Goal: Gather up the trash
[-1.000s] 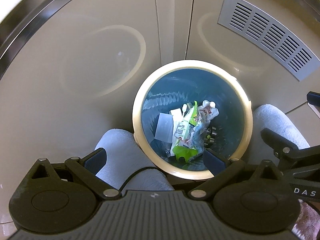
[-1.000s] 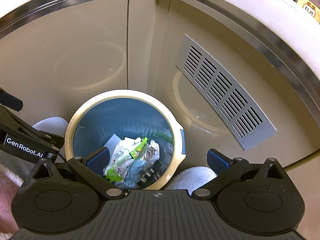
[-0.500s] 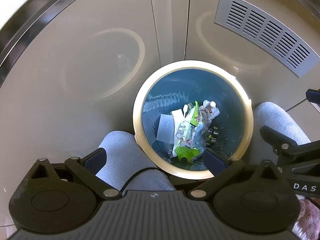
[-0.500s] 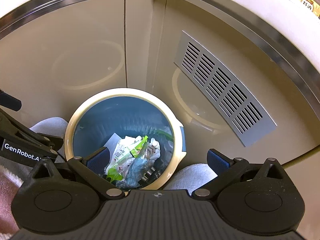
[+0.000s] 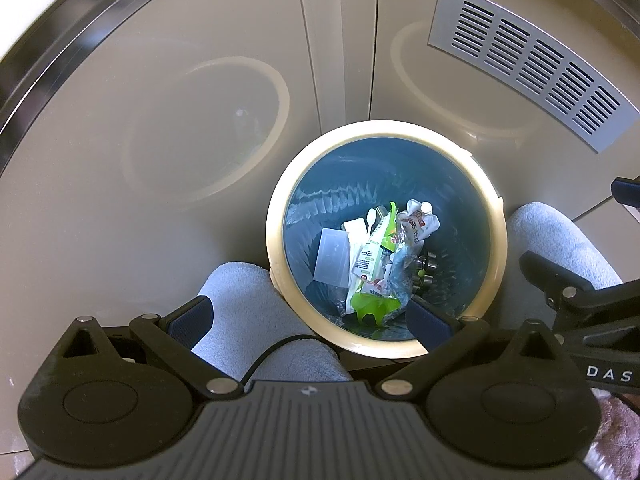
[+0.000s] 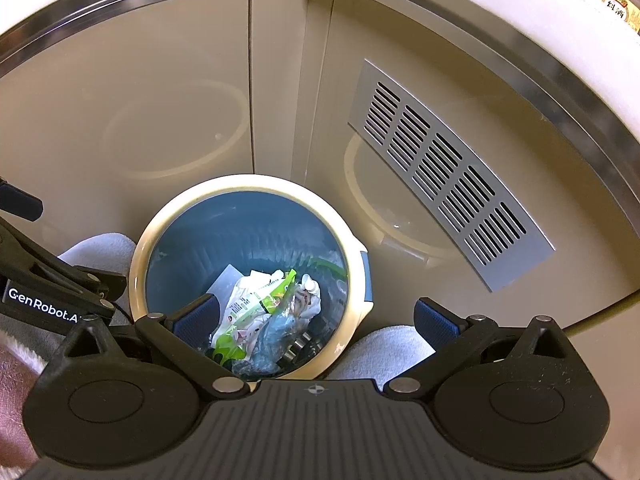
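1. The left gripper (image 5: 308, 316) is hovering with its fingers spread wide and nothing between them; one blue pad is hanging over a grey slipper (image 5: 256, 320), the other over the near rim of the bin (image 5: 276, 208).
2. The right gripper (image 6: 316, 316) is likewise hanging with fingers spread and holding nothing, one pad over the bin's mouth and the other over the second slipper (image 6: 384, 352).
3. Compared with a second ago, almost nothing is shifting: both grippers are drifting only slightly, and the bin is sitting a touch differently in each view.
4. The trash (image 5: 380, 256) is lying at the bottom of the bin: a green-and-white wrapper, a clear plastic piece, a crumpled white packet and some dark metal bits.
5. The pile is looking the same as in the earlier views, so nothing new is going in or coming out.
6. Behind the bin, beige cabinet doors (image 6: 120, 100) and a slotted vent (image 6: 448, 176) are standing upright.
7. By my judgement the dropping step is finished and both grippers are free for the next piece, or the task is ending.
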A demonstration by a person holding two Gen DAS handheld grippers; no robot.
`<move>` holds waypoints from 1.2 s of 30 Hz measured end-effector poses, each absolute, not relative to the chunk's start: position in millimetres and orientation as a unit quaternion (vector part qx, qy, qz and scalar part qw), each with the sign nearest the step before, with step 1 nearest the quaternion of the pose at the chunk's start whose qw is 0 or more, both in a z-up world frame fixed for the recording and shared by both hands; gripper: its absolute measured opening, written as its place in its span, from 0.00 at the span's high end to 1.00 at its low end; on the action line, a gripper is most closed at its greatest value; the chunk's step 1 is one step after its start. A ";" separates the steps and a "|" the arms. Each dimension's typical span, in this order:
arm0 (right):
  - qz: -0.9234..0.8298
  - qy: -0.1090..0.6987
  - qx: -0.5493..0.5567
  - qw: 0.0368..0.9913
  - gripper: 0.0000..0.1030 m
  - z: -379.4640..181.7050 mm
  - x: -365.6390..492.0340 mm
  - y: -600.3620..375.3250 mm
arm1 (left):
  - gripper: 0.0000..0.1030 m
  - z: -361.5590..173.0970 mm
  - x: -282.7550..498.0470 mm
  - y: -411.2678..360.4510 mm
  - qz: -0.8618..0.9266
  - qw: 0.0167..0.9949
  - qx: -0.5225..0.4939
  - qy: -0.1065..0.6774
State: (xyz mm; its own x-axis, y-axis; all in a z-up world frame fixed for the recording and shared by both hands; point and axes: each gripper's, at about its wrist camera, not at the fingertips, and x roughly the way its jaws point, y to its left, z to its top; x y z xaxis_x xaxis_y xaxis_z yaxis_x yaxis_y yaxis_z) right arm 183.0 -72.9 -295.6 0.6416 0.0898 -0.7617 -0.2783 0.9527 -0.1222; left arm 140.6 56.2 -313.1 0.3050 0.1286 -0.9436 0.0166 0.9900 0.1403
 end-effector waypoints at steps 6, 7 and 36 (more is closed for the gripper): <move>0.103 0.410 -0.115 0.899 0.00 -295.8 182.9 -73.0 | 0.01 -313.0 140.7 55.8 0.035 0.805 0.061 0.589; 0.103 0.410 -0.115 0.899 0.00 -295.8 182.9 -73.0 | 0.01 -313.1 140.8 55.7 0.035 0.805 0.061 0.589; 0.103 0.411 -0.116 0.899 0.00 -296.4 183.0 -73.2 | 0.01 -315.2 138.8 60.8 0.035 0.802 0.063 0.593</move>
